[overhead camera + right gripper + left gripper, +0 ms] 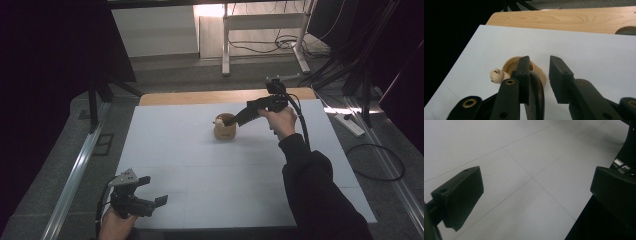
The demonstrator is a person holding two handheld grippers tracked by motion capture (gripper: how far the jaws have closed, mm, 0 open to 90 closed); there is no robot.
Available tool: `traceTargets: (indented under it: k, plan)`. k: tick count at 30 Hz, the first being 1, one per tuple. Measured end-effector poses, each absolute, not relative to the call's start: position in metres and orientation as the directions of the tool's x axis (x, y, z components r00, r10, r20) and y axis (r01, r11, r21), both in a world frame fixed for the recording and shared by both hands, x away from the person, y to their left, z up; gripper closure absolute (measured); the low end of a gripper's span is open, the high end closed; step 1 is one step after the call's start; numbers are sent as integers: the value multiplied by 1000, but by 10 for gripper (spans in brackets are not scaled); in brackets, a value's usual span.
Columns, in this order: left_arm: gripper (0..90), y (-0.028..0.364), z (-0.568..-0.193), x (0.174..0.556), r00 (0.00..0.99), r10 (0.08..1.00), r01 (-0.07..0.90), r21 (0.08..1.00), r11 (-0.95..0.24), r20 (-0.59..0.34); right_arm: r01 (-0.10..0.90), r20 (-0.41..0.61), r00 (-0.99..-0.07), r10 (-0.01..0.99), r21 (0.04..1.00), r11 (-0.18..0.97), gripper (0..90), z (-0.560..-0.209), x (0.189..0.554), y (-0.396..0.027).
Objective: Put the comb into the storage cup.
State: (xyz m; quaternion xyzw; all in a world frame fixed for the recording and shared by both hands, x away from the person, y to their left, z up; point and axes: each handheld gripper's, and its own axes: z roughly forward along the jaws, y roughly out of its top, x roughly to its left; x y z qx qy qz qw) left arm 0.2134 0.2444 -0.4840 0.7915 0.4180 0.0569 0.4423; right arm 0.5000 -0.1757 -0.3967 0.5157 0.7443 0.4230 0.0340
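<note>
Nearest, the left gripper (150,192) rests at the worktop's (200,175) near left corner, jaws apart. Toward the far edge, the right gripper (537,75) hangs over a tan round wooden cup (224,127), jaws apart around its dark handle.

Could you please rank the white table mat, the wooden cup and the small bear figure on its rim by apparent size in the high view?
1. White table mat, by far the largest.
2. Wooden cup.
3. Bear figure, a tiny pale spot on the cup's rim.

Upright tan bear-figurine cup (224,128), mid-table
</note>
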Motion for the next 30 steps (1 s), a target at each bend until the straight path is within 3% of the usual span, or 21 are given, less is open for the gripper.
traceTargets:
  k: [12,20,30]
  plan:
    - [0,244,-484,213,645,713,610,748,-262,-276,734,354,-469,809,666,134,508,-397,500,-177]
    - [0,244,-484,213,647,712,609,748,-264,-275,714,303,-487,819,678,174,306,-394,497,-174]
    - [0,244,-484,213,647,711,609,748,-264,-276,694,257,-510,821,687,217,161,-393,494,-175]
